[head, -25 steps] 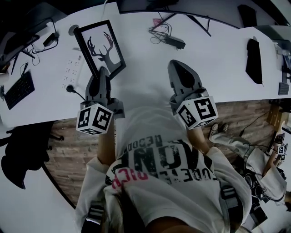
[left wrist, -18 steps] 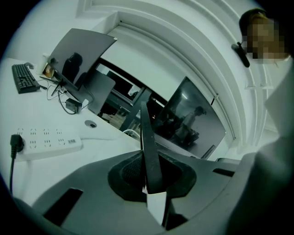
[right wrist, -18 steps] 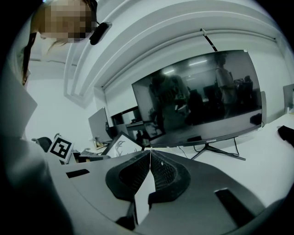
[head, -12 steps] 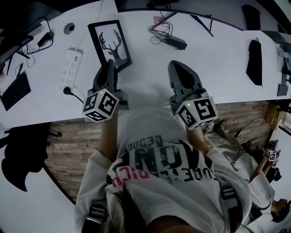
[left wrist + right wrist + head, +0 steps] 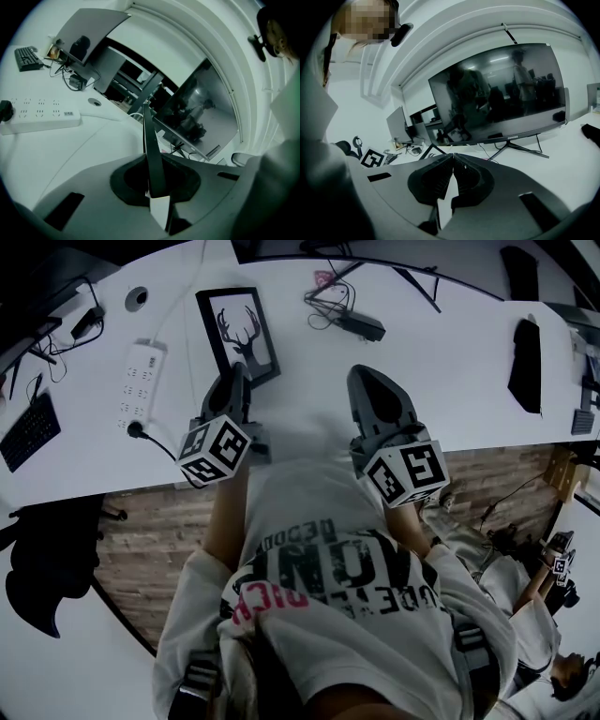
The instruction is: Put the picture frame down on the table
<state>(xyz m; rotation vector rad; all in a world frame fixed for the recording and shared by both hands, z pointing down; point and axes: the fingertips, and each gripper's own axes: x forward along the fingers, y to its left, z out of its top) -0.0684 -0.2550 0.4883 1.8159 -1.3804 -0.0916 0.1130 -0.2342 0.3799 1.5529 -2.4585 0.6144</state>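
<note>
The picture frame (image 5: pixel 241 334), black with a deer-antler print, is held low over the white table (image 5: pixel 441 381), its far end pointing away from me. My left gripper (image 5: pixel 234 381) is shut on the frame's near edge. In the left gripper view the frame (image 5: pixel 151 140) shows edge-on as a dark strip pinched between the jaws of the left gripper (image 5: pixel 155 174). Whether the frame touches the table I cannot tell. To the right, my right gripper (image 5: pixel 368 381) hovers over the table's front edge. In its own view the right gripper (image 5: pixel 452 171) is shut with nothing in it.
A white power strip (image 5: pixel 142 381) with a plugged cable lies left of the frame. Cables and a black adapter (image 5: pixel 352 322) sit behind the right gripper. A keyboard (image 5: pixel 28 432) is at far left, a dark flat object (image 5: pixel 525 352) at right, and a monitor (image 5: pixel 497 93) stands at the back.
The left gripper has carried the frame to the right and lower toward the table, and the frame now looks flatter. The right gripper has barely moved.
</note>
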